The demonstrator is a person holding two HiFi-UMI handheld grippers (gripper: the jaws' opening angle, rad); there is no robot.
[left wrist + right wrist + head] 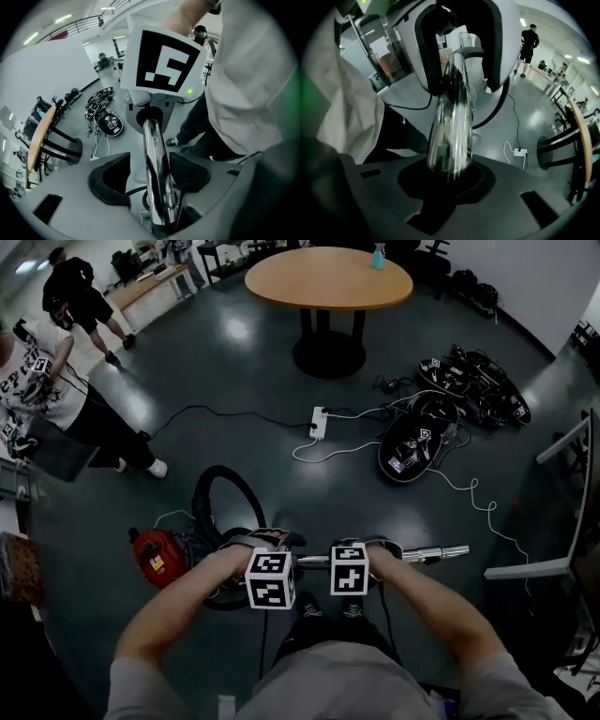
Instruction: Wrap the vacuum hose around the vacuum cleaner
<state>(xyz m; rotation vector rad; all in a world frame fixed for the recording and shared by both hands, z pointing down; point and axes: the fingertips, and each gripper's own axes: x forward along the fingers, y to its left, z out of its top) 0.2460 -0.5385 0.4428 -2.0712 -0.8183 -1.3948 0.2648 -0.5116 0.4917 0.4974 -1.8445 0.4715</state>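
Hose (225, 471) loops up off floor (281, 381) behind red vacuum (155, 557); left hand-held gripper (157, 180) released, jaws apart either side of chrome tube (157, 150); right hand-held gripper (450, 171) clenched on tube

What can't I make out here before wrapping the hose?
- Head view: hose loop's lower part, behind the left gripper and forearm.
- Head view: where hose joins vacuum, under that forearm.
- Left gripper view: tube near end, lost in the gripper's own body.
- Right gripper view: tube far end, behind left gripper.
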